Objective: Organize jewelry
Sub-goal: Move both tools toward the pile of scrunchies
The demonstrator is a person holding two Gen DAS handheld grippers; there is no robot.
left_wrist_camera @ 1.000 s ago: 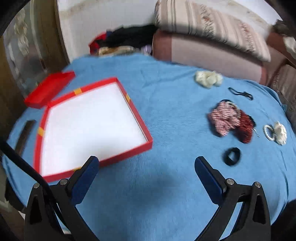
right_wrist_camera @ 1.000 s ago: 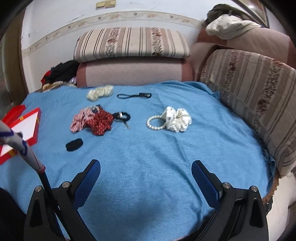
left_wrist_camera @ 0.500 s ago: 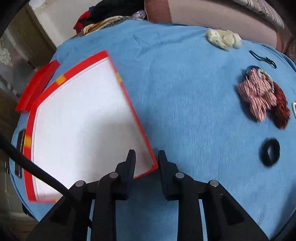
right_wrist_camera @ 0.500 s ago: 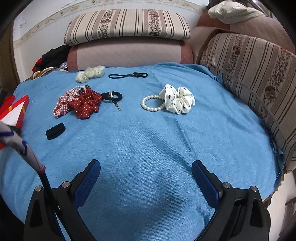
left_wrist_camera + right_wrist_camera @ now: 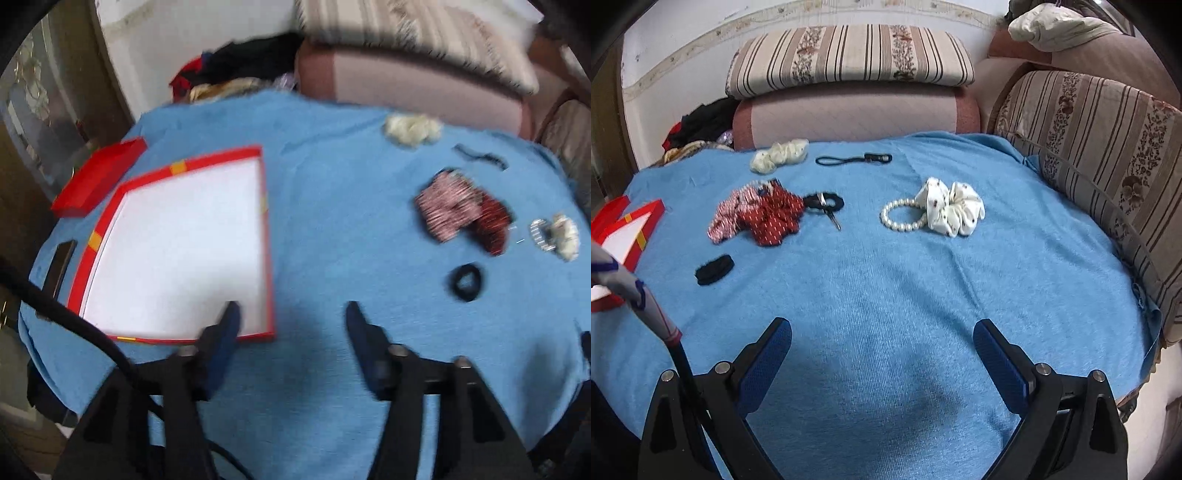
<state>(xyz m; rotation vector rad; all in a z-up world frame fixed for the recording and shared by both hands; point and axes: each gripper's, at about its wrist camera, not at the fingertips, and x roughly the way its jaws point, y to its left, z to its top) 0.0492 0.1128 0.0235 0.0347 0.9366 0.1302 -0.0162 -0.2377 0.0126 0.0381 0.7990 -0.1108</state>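
Jewelry lies scattered on the blue cloth (image 5: pixel 332 229). In the left wrist view, the red box (image 5: pixel 177 243) with its white floor sits at left, its lid (image 5: pixel 96 177) beside it. The left gripper (image 5: pixel 291 314) has just been opening; its jaws stand apart with nothing between them, one finger over the box's near corner. A black hair tie (image 5: pixel 466 282) lies to the right.

In the right wrist view, the right gripper (image 5: pixel 882 332) hangs released above bare cloth. The pearl bracelet (image 5: pixel 903 216) touches a white scrunchie (image 5: pixel 951 210); red scrunchies (image 5: pixel 761 214) lie further left.
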